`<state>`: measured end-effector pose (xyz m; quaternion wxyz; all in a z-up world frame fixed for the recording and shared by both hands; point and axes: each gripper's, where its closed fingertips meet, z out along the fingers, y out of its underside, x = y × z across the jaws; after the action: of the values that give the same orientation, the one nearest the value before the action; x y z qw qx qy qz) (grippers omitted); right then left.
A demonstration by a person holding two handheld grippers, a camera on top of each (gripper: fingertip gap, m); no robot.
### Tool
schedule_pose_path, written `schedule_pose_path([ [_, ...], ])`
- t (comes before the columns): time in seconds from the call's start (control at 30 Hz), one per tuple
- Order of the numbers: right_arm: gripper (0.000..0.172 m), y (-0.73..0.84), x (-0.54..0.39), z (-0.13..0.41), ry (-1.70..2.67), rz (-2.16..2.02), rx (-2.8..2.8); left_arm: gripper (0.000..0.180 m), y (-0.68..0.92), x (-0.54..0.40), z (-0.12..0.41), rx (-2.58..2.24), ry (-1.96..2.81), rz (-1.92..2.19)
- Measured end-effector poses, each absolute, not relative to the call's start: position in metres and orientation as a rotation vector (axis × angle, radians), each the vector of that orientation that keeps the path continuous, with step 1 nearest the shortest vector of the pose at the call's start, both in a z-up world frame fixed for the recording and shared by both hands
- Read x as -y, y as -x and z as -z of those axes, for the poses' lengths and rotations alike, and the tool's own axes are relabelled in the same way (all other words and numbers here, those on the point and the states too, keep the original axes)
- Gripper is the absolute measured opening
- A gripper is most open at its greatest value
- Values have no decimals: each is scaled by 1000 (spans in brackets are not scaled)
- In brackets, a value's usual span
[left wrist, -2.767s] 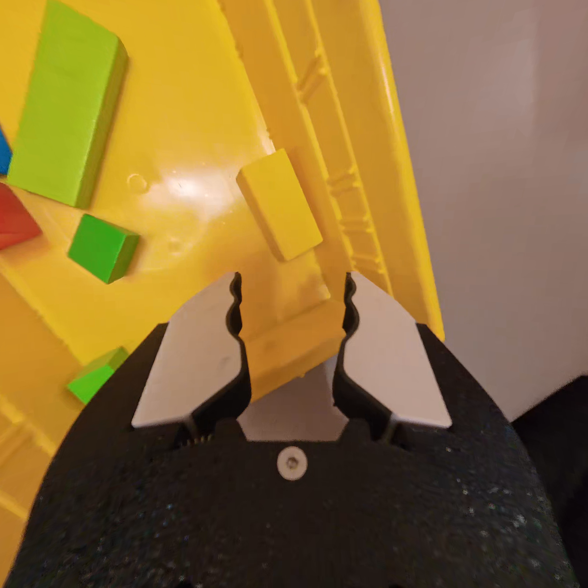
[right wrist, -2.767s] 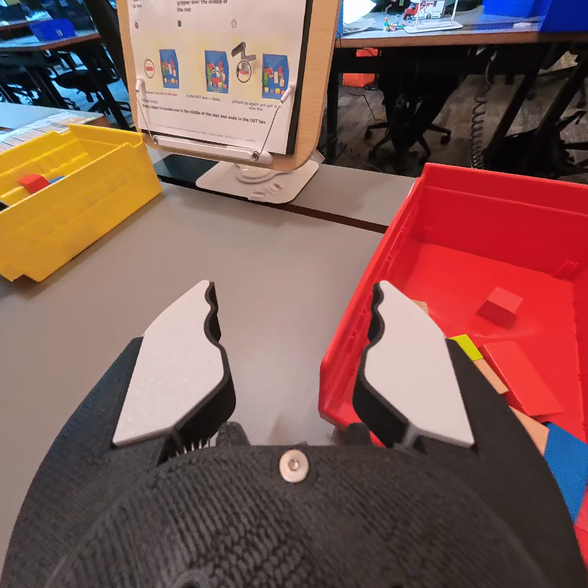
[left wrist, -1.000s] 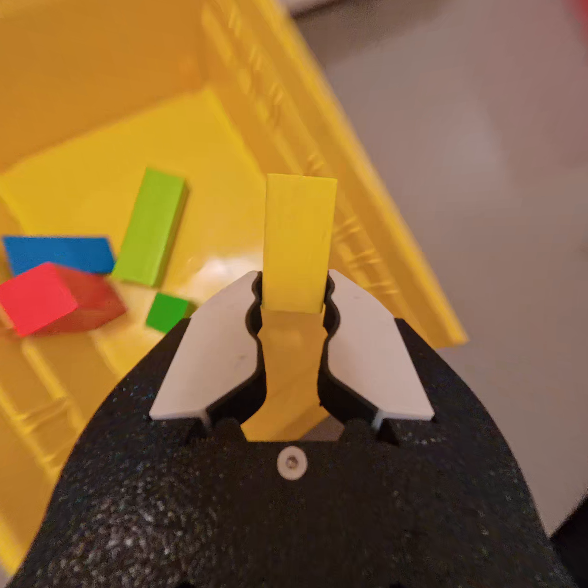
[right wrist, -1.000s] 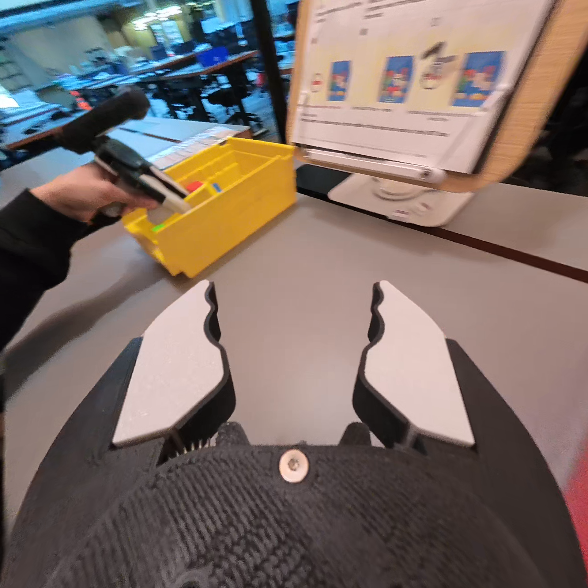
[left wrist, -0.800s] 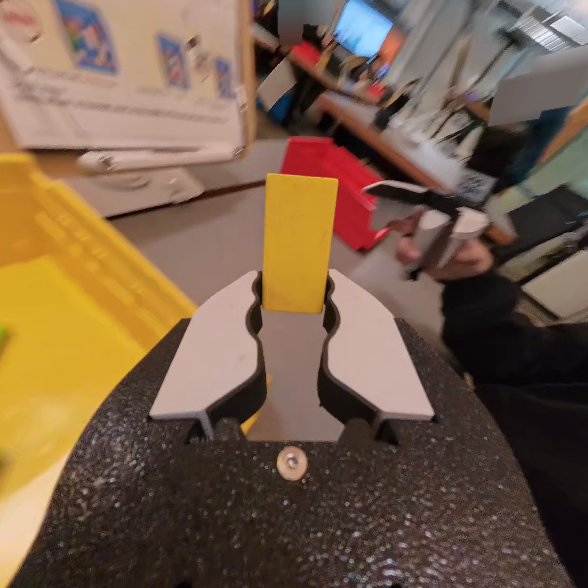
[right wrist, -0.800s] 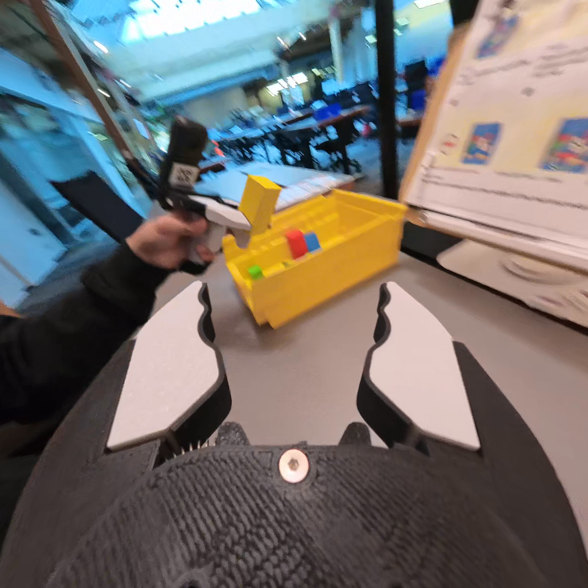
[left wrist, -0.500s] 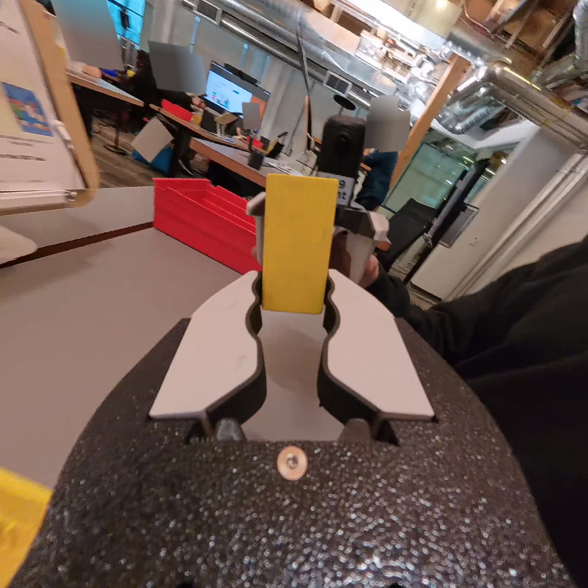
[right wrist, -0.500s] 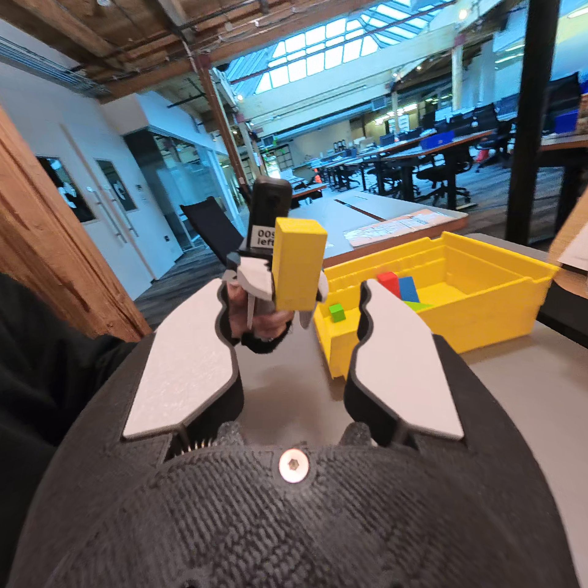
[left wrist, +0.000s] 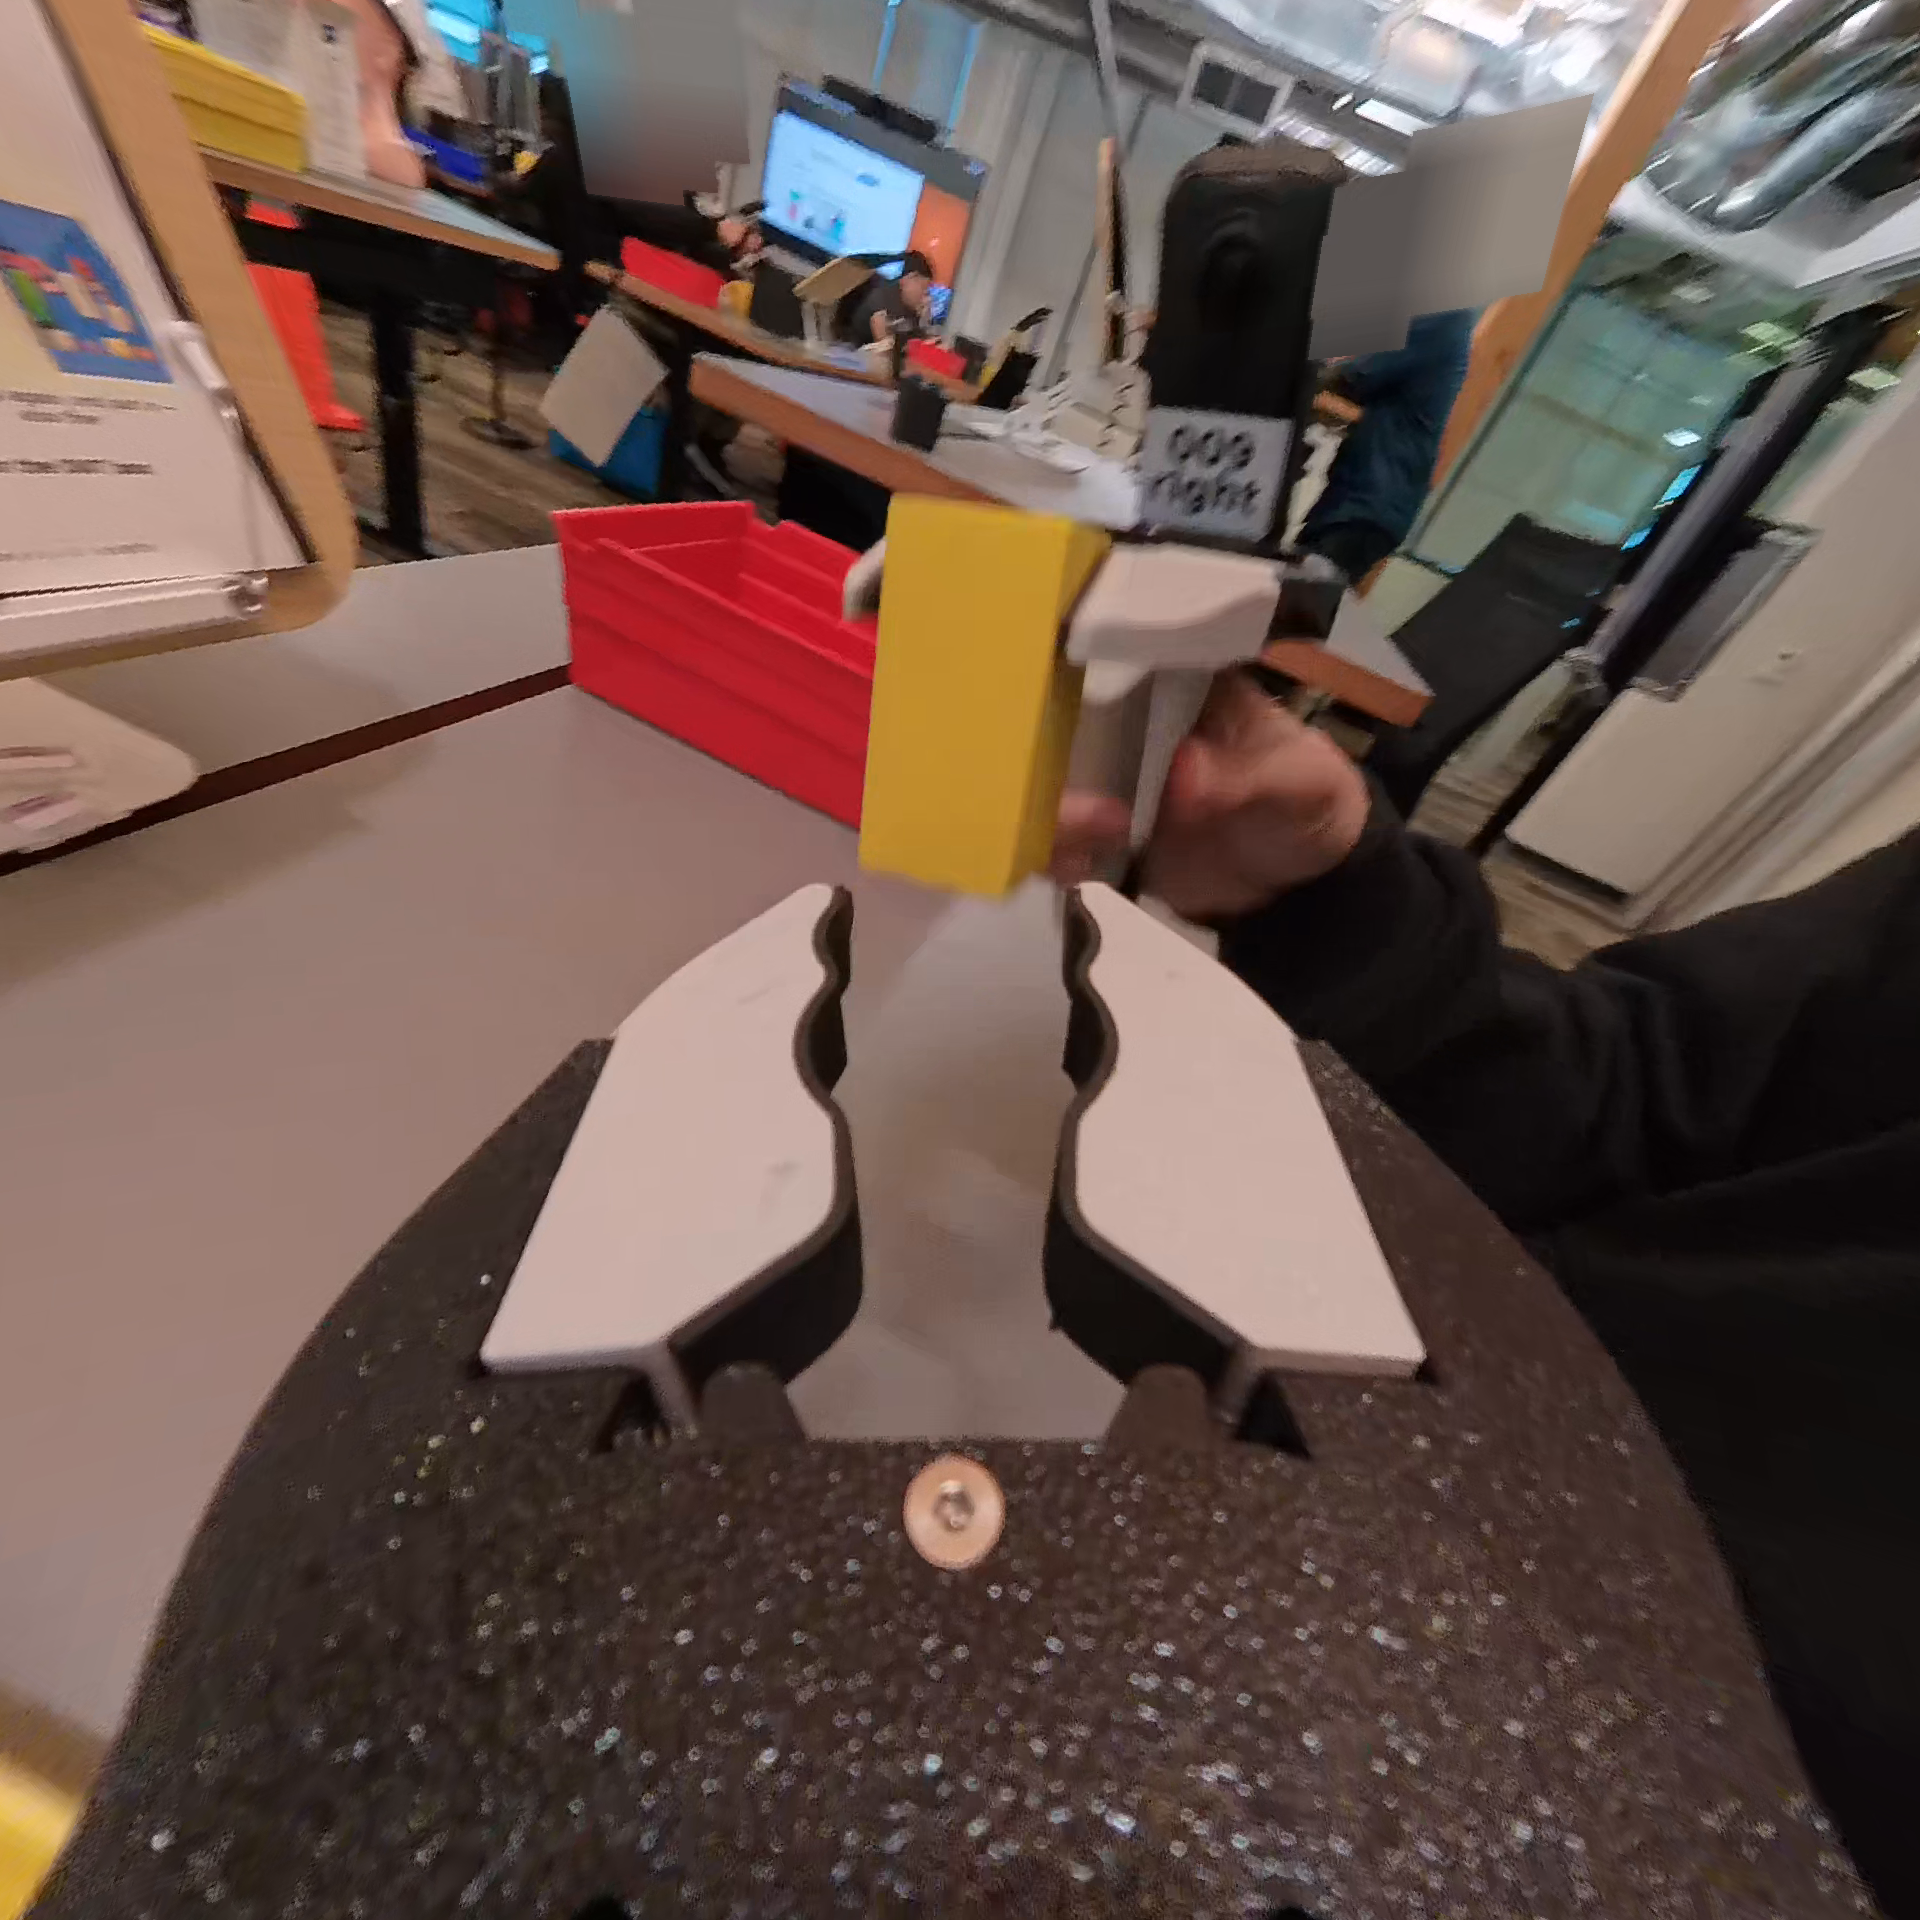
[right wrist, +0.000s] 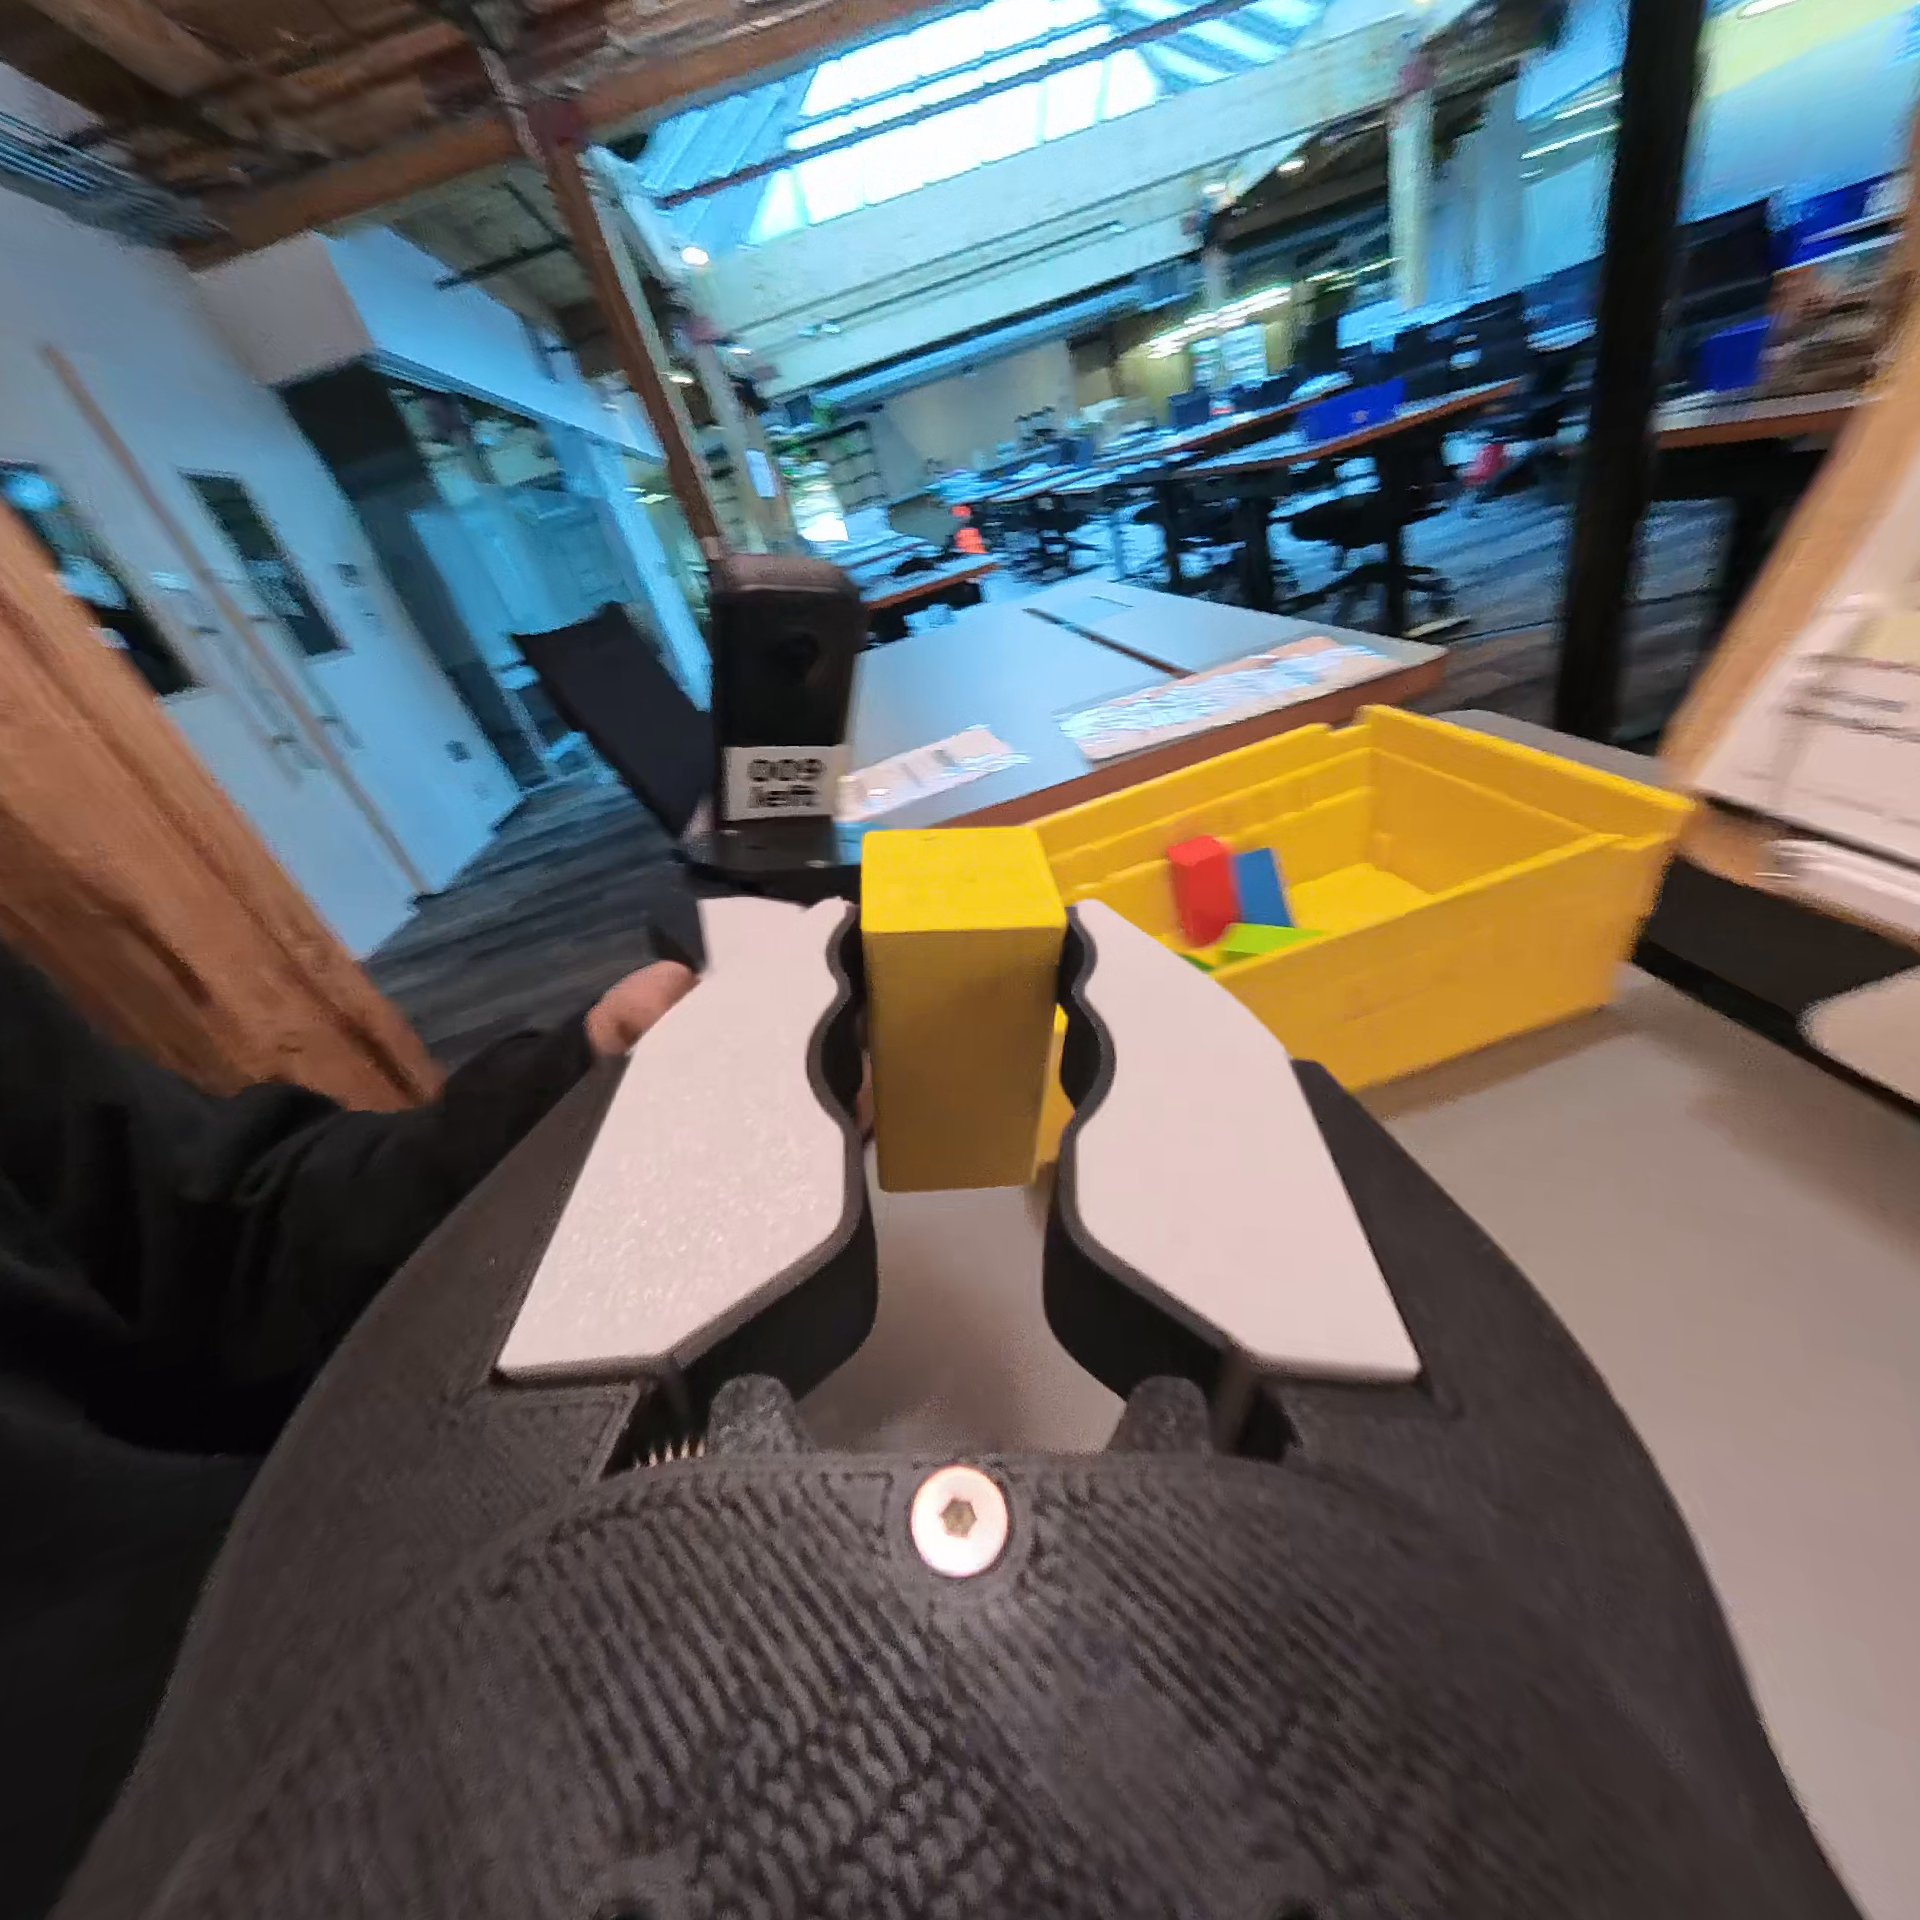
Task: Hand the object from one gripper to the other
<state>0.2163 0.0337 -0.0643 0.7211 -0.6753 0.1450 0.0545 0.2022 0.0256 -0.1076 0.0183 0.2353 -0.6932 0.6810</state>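
Both right gripper [right wrist: 958, 940] pads clamp our yellow block [right wrist: 958, 1023]; our left gripper [left wrist: 956, 914] stands released, block clear of its tips.

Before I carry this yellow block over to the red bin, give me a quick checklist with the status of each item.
1. Right gripper closed on the yellow block, pads against both its sides: ok.
2. Left gripper has let go; the block sits beyond its fingertips: ok.
3. Left jaws apart with nothing between them: ok.
4. Block upright in the grasp: ok.
5. Red bin open, room inside: cannot tell, only its near walls show.
6. Grey table between here and the bin: ok.
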Motion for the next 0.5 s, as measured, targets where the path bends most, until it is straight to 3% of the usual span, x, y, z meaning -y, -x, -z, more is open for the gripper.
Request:
schedule_pose_path([
  [0.13, 36, -272, 52, 67, 1527, 185, -568, 51, -206, -43, 118, 2282, -834, -2073],
  [0.3, 36, -355, 239, 101, 1657, 652, -1110, 52, -200, -66, 130, 2358, -929, -2014],
  [0.5, 36, -410, 374, 177, 1998, 609, -1530, 44, -189, -78, 144, 2243, -1001, -1968],
])
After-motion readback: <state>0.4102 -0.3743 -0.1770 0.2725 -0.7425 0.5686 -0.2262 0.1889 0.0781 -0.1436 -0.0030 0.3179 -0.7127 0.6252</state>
